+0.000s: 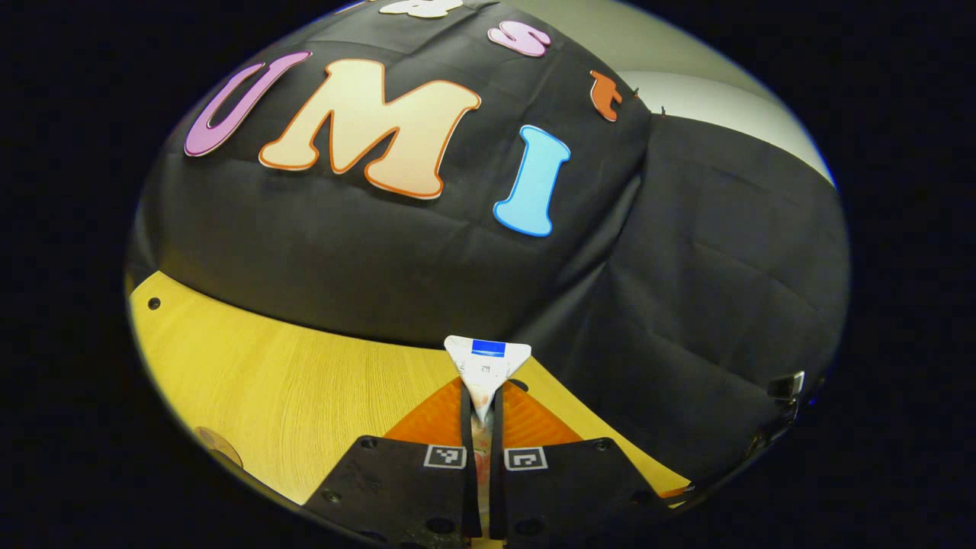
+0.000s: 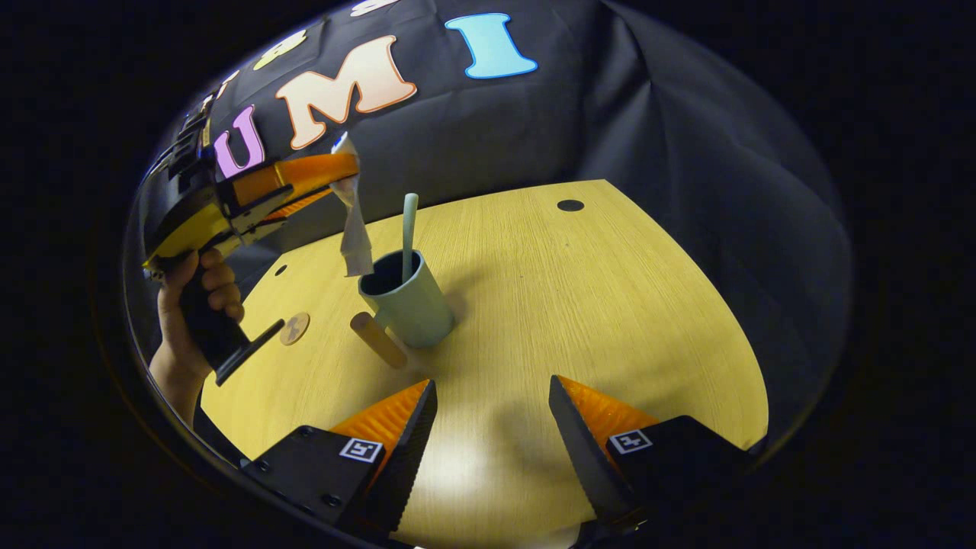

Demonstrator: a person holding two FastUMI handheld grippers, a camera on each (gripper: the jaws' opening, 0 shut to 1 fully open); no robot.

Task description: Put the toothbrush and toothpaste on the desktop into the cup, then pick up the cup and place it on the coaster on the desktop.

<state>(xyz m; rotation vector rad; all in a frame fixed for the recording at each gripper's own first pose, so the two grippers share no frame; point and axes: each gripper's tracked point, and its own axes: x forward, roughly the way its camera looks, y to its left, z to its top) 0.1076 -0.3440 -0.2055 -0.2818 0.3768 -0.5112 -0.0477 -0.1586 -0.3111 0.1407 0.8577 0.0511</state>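
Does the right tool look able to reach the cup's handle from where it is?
Probably yes. The right tool is open and faces the cup across bare desktop. The handle points toward it, though the left tool dangles the toothpaste above the cup.

Counted: one cup (image 2: 412,305), one toothbrush (image 2: 409,229), one toothpaste tube (image 2: 354,229), one coaster (image 2: 294,329), two grippers.

A light wood-grain table (image 2: 579,305) with small dark round holes (image 2: 569,204) is seen ahead of the fingers. Black creased cloth (image 1: 396,252) is hung as the wall beyond it. A pale plain wall (image 1: 709,95) is glimpsed above the cloth. A glare patch is cast on the tabletop between the fingers.
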